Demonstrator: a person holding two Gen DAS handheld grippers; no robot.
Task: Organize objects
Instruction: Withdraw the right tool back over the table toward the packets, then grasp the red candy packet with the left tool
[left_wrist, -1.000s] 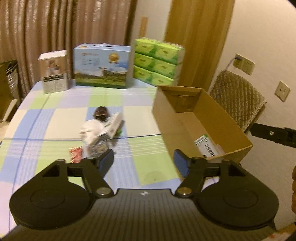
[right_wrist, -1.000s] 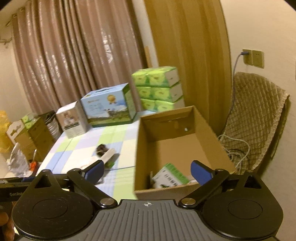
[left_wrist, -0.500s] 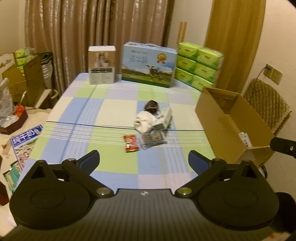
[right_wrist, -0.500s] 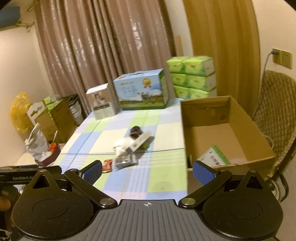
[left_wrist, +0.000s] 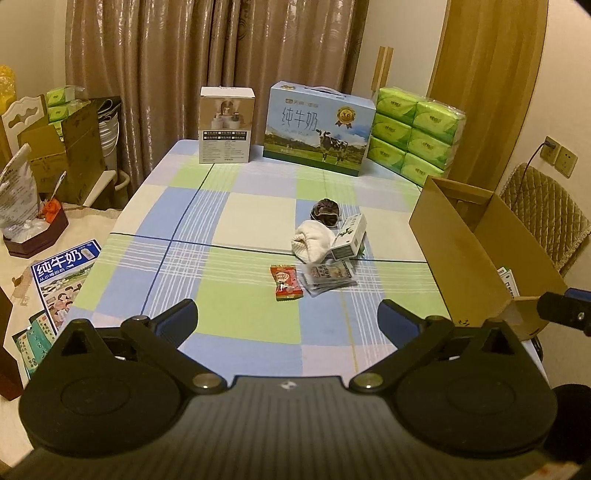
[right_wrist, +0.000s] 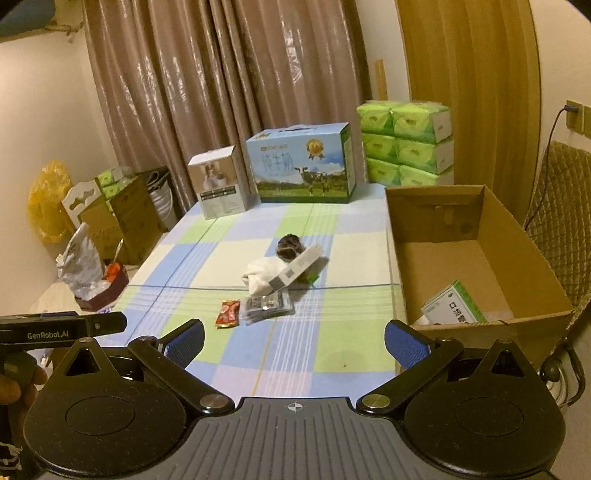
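On the checked tablecloth (left_wrist: 236, 206) lie five small items; both tools (left_wrist: 287, 318) (right_wrist: 294, 339) gape empty.

Far ahead of the gripper, along the table's back edge, stand a white appliance box (left_wrist: 226, 124), a blue milk carton case (left_wrist: 318, 127) printed with a cow, and stacked green tissue packs (left_wrist: 415, 133). Brown curtains (left_wrist: 207, 55) hang behind them. Off to the right sits a quilted chair (left_wrist: 546, 210); magazines (left_wrist: 61, 275) lie left
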